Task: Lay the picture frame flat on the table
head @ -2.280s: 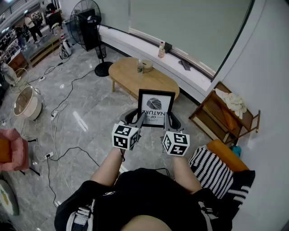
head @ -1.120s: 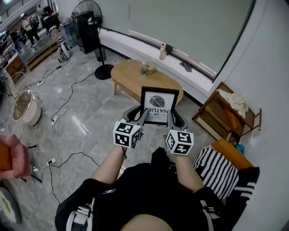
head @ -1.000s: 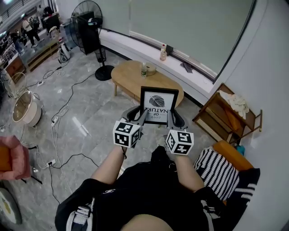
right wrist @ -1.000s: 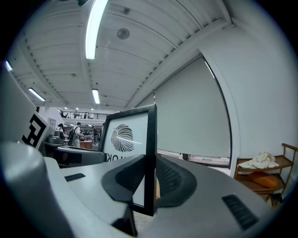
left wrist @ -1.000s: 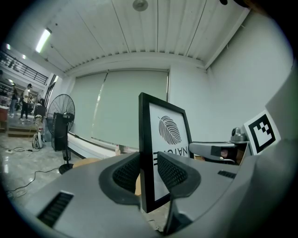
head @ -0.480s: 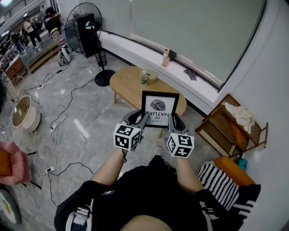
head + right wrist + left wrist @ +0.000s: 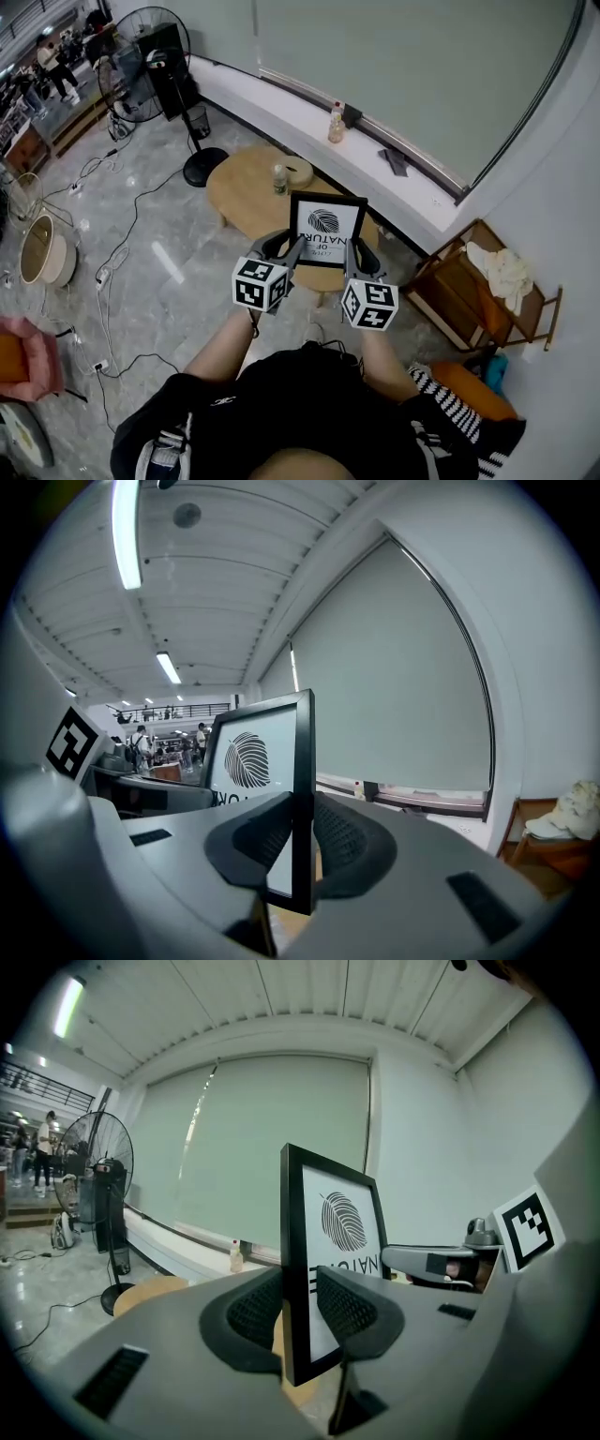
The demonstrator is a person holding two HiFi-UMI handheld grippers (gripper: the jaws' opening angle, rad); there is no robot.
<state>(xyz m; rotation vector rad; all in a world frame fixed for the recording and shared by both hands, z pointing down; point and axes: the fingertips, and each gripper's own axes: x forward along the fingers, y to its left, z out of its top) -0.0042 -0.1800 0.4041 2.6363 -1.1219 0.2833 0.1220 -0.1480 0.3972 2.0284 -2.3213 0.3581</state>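
In the head view, the person holds the frame (image 7: 325, 225) up in the air, over the near side of the table (image 7: 242, 193). It stands upright and does not touch the table. The left gripper (image 7: 284, 249) pinches its left edge, low down. The right gripper (image 7: 353, 255) pinches its right edge, low down. One grip on each side likely keeps the frame from swinging or tipping. A bottle (image 7: 278, 179) and a round thing (image 7: 298, 172) sit on the far side of the table. That is probably why the frame is held over the near side, where there looks to be room to lay it.

In the left gripper view, the left gripper (image 7: 300, 1305) has its two jaws closed on the frame's (image 7: 339, 1227) black edge, one pad on the front and one on the back. The leaf print shows on the front. A bit of the table (image 7: 148, 1290) shows low down, under the frame and off to its left.

In the right gripper view, the right gripper (image 7: 302, 834) is also squeezed tight on the frame (image 7: 251, 754), with a pad on each face of the black edge.

The frame is not yet down. It likely has to be lowered to the table and tipped over until it lies flat.
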